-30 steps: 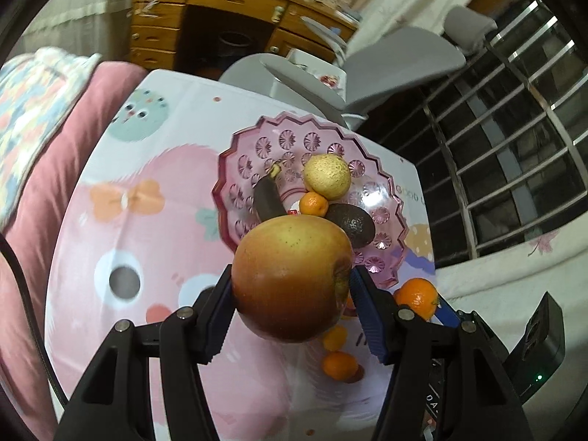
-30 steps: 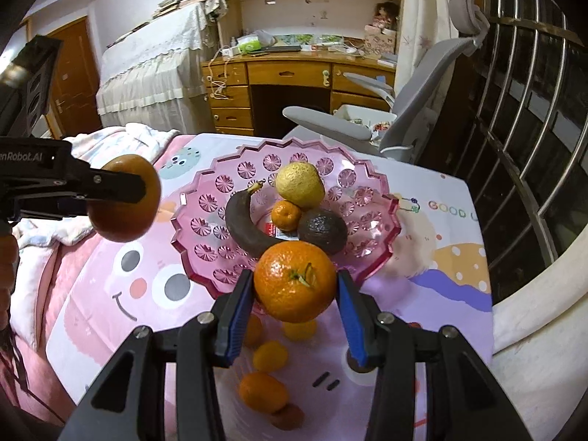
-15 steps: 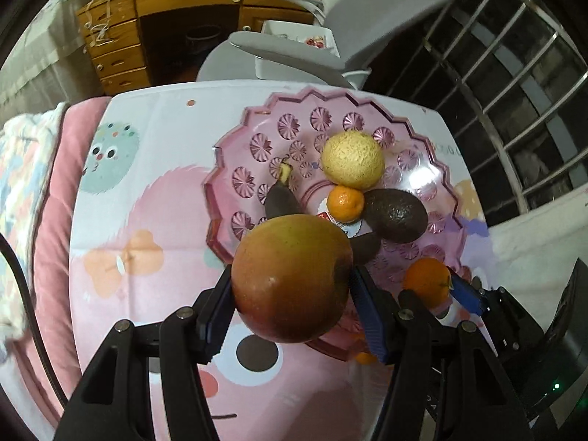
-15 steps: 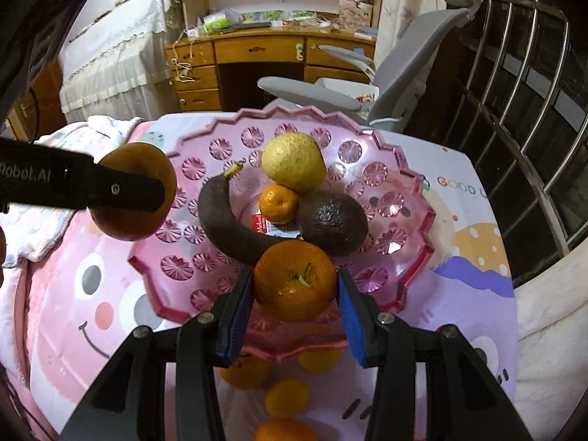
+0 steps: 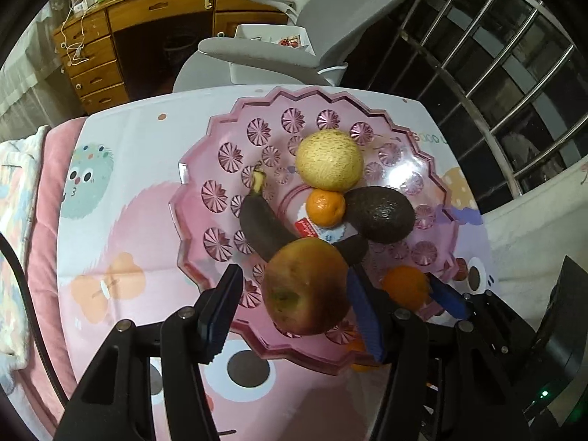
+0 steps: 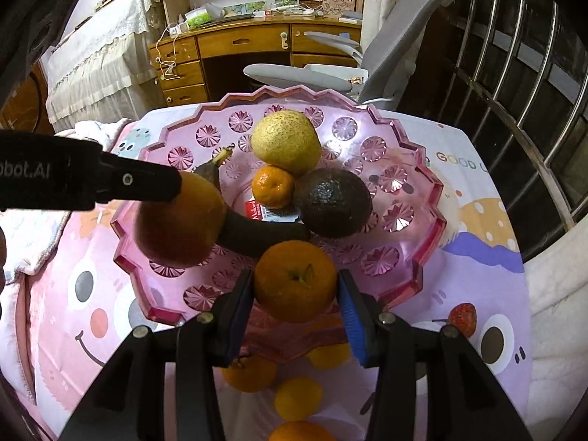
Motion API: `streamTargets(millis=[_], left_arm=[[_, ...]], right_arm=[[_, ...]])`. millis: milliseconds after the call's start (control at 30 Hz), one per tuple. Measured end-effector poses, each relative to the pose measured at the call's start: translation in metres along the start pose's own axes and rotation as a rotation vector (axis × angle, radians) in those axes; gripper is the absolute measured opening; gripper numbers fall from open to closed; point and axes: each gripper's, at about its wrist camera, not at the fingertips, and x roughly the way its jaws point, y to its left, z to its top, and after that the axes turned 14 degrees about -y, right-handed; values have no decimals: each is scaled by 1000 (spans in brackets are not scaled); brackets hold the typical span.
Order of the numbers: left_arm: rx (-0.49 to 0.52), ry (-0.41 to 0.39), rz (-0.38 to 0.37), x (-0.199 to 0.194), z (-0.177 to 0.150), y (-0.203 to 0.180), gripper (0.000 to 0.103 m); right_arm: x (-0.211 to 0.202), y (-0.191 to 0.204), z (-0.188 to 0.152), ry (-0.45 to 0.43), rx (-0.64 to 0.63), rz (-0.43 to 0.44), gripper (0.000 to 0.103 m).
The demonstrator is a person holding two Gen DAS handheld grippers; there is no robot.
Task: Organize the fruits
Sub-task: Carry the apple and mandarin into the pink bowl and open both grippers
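Resting between the spread blue pads of the left gripper, a red-yellow apple with mottled skin sits over the near part of a pink plastic fruit tray. A visible gap separates the left pad from the apple; the right pad lies against it or just beside it, so this gripper stands open with no firm hold. The right gripper brackets an orange tangerine, stem end facing the camera, over the near rim of the tray; a narrow gap shows between each pad and the peel, and whether the fruit is clamped cannot be told.

Tray contents ahead of both grippers: one yellow pear at the far side, one small mandarin just in front of it, one dark avocado to the right and touching both, and one blackened banana curving along the left. A white-and-red label lies on the tray floor between them.

Below the right gripper, on the cartoon-print tablecloth, at least four more small citrus fruits lie near the tray's rim.

The tray rim is zigzagged and raised. Bare tray floor remains to the far right and far left of the fruit cluster. A grey office chair stands beyond the table's far edge.
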Motion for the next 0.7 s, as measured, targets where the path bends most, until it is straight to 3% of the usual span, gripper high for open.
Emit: streamTargets(millis=[133,700], left_arm=[[0,-4,11,-9,-1,-5,58],[-105,-15,55,-53,-39,-44,62]], right_arm=[[-8,-4,3,-27,8,-4,57],[-53,-58,1,-66,40,62,57]])
